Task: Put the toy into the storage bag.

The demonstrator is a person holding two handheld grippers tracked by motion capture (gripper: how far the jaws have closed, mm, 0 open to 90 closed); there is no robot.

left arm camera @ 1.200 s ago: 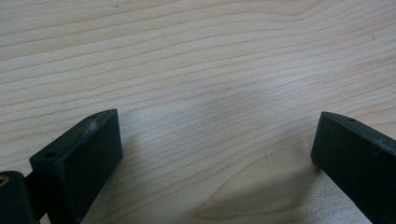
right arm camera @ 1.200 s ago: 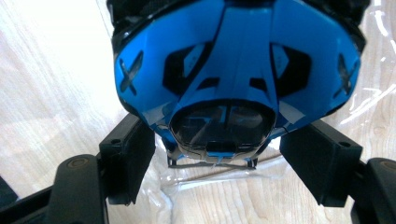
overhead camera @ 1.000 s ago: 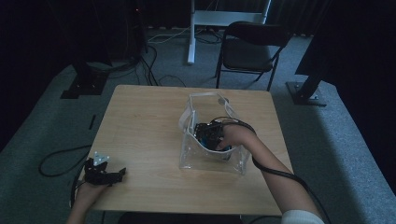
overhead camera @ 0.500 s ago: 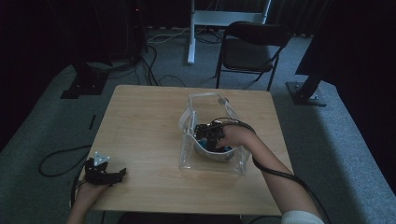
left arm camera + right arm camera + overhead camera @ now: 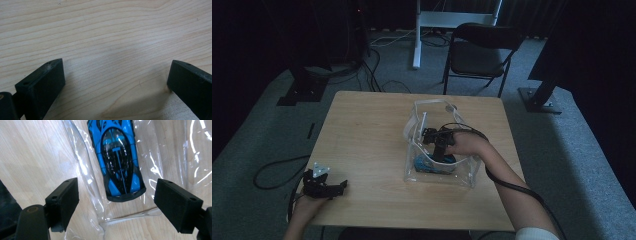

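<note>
A blue and black toy car [image 5: 117,157] lies on the bottom of a clear plastic bag [image 5: 427,107] that stands on the wooden table [image 5: 362,130]. My right gripper [image 5: 116,200] reaches down into the bag from above, right over the car [image 5: 431,164]. Its jaws have just been opening and stand wide; the car's near end lies between the tips and touches neither pad. My left gripper [image 5: 341,185] rests near the table's front left corner. It is open, with bare wood [image 5: 100,30] between its fingers [image 5: 45,82].
A cable [image 5: 512,185] trails from my right hand across the table's right side. Beyond the far edge stand a black folding chair [image 5: 479,55] and a white desk frame [image 5: 417,35]. Cables lie on the grey carpet at the left.
My right hand has shifted only slightly inside the bag. The left hand and its gripper have stayed where they were.
</note>
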